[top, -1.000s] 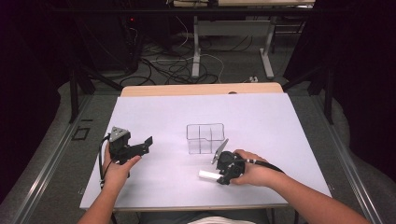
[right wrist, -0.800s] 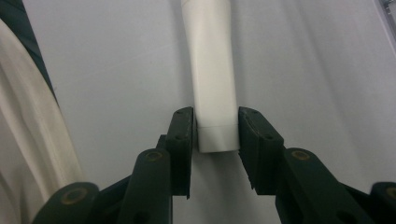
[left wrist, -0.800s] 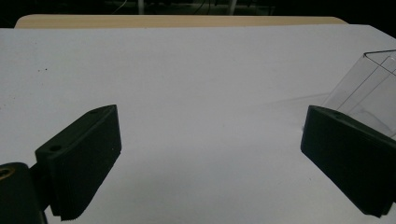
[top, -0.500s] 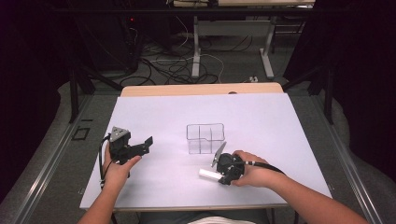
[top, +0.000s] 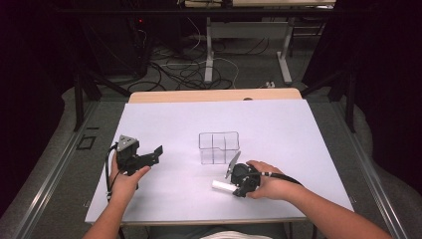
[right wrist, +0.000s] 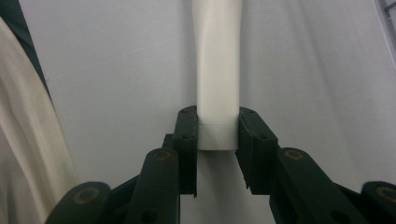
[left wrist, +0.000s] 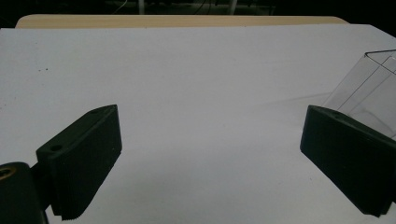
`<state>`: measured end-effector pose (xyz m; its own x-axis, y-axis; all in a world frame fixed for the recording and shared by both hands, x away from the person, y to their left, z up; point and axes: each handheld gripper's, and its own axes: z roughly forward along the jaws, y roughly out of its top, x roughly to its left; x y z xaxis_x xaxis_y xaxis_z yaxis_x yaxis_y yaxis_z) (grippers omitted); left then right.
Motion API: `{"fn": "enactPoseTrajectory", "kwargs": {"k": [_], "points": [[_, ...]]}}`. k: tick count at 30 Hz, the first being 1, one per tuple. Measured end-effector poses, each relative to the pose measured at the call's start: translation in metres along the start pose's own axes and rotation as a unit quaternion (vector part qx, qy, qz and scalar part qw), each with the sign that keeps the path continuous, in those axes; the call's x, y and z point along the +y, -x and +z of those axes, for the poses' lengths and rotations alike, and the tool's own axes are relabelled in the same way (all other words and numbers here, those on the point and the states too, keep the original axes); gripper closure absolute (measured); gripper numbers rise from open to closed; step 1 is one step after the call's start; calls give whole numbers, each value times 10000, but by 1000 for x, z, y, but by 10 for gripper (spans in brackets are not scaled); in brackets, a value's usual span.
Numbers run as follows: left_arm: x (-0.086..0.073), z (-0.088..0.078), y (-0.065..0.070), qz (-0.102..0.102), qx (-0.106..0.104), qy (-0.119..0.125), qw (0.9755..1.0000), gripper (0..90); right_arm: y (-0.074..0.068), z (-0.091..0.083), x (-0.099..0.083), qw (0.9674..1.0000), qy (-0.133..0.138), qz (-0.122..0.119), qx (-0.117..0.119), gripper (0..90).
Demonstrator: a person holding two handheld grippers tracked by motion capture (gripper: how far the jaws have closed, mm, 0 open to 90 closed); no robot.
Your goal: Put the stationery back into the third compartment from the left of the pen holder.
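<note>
A: Where is the white tube [top: 222, 186] right now?

B: It lies low over the white surface [top: 298, 129], near the person's edge, just in front of the clear divided box [top: 219, 147] and a little to the left of the right hand [top: 271, 181]. One end sits in the right tongs [top: 233, 188].

A: Are those tongs actually on it?

B: Yes. In the right gripper view the two black pads have just been closing, and now each one presses a side of the tube's [right wrist: 217, 70] near end. The rest of the tube runs straight away from the right tongs [right wrist: 217, 140] over the white sheet.

A: And the left tongs?

B: The left tongs [top: 152, 155] are spread wide with nothing between them. The left hand [top: 125, 179] holds them over the left part of the surface, well apart from the tube. In the left gripper view the left tongs [left wrist: 210, 158] stand far apart above bare white surface [left wrist: 187, 70], and a corner of the clear box [left wrist: 369, 93] shows behind the right-hand pad.

A: How does the box stand?

B: Upright near the middle of the surface, with inner walls splitting it into compartments. How many there are I cannot tell.
</note>
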<state>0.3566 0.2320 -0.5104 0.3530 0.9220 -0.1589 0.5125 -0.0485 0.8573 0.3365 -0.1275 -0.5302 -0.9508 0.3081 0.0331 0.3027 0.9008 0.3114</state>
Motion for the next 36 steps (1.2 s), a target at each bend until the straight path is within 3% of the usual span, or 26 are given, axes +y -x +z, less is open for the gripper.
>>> {"fn": "enactPoseTrajectory", "kwargs": {"k": [8, 13, 15, 21, 29, 34, 36], "points": [[0, 0, 0, -1, 4, 7, 10000, 54, -4, -1, -3, 9999, 101, -19, -88, 710], [0, 0, 0, 2, 17, 21, 10000, 55, -4, -2, -7, 9994, 331, -41, -25, 710], [0, 0, 0, 11, 20, 22, 10000, 54, -5, -4, -8, 9989, 471, 69, 17, 710], [0, 0, 2, 11, -7, 7, 10000, 55, -5, -11, -11, 9956, 923, 151, -91, 711], [0, 0, 4, -17, -70, 15, 10000, 55, -6, -22, -10, 9856, 1634, 291, -328, 711], [1, -1, 8, 20, -88, 25, 10000, 56, -6, -29, -9, 9760, 2063, 432, -541, 711], [2, -1, 10, 4, -142, 68, 9999, 56, -6, -32, -9, 9698, 2297, 464, -673, 710]]}}
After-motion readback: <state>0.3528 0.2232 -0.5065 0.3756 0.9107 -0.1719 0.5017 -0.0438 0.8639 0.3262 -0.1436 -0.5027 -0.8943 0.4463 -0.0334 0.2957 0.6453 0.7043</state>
